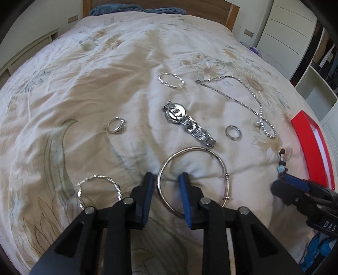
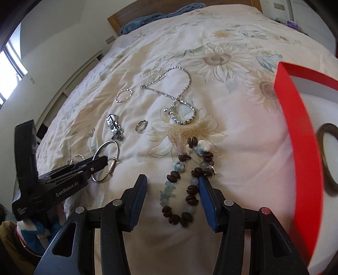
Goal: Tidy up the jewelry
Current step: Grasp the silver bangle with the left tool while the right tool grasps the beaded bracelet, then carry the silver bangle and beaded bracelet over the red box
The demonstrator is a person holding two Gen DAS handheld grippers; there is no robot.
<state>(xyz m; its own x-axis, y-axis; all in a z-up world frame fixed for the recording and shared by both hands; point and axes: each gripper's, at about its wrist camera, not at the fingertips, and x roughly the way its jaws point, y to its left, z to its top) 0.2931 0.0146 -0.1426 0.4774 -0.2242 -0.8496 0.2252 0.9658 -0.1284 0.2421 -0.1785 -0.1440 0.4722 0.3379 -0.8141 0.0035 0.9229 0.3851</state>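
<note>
Jewelry lies on a floral bedspread. My left gripper (image 1: 166,179) is open, its fingers straddling the near-left rim of a large silver bangle (image 1: 191,152), which also shows in the right wrist view (image 2: 109,146). My right gripper (image 2: 172,182) is open around a brown-and-blue beaded bracelet (image 2: 186,186) lying on the bed; the bracelet's end shows in the left wrist view (image 1: 282,160). A silver watch (image 1: 186,122), two rings (image 1: 115,125) (image 1: 233,132), a twisted silver bangle (image 1: 171,80), another twisted bangle (image 1: 98,186) and a chain necklace (image 1: 243,99) lie around.
A red box (image 2: 300,135) with a white lining stands at the right, holding a brown bangle (image 2: 326,156). It also shows in the left wrist view (image 1: 312,148). Blue towels (image 1: 116,9) lie by the wooden headboard. White cabinets (image 1: 291,31) stand at the right.
</note>
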